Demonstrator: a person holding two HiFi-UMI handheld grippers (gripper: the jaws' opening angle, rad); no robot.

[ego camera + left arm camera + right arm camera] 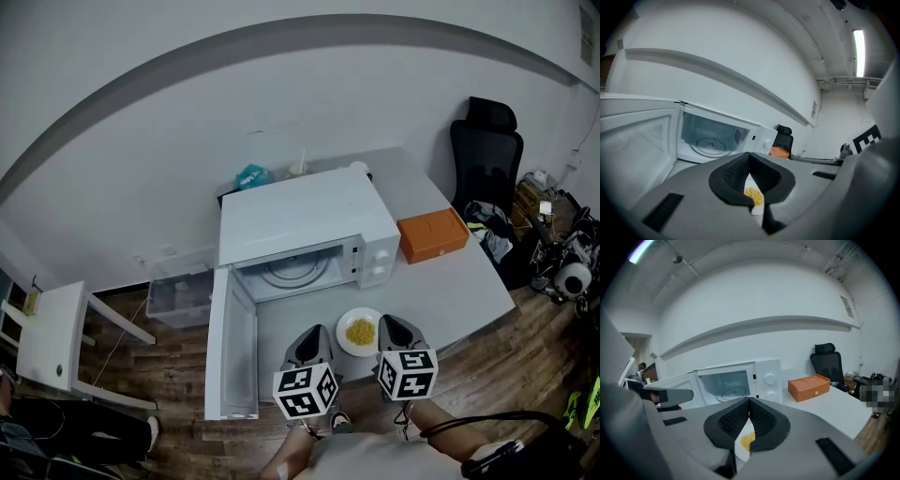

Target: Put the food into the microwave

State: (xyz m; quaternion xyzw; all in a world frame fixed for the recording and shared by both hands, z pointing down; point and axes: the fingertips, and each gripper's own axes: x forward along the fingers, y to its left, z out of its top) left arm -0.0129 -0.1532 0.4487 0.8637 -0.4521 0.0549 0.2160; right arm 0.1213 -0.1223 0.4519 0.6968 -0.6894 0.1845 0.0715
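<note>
So the food [360, 331], a little heap of yellow stuff, sits on a white plate [343, 344] at the near edge of the table [450, 291], outside the microwave [300, 217] and not inside it. The left gripper [750, 154] is just beside the plate at about 9 o'clock and the right gripper [749, 400] at about 3 o'clock. Both have their jaws pinched together at the tips with nothing held, and you can see the plate through the gap under them. The microwave is at 11 o'clock from the plate, its door [230, 347] swung wide open and its glass turntable [292, 272] bare. An orange box [432, 234] sits at 2 o'clock, just beside the microwave.
</note>
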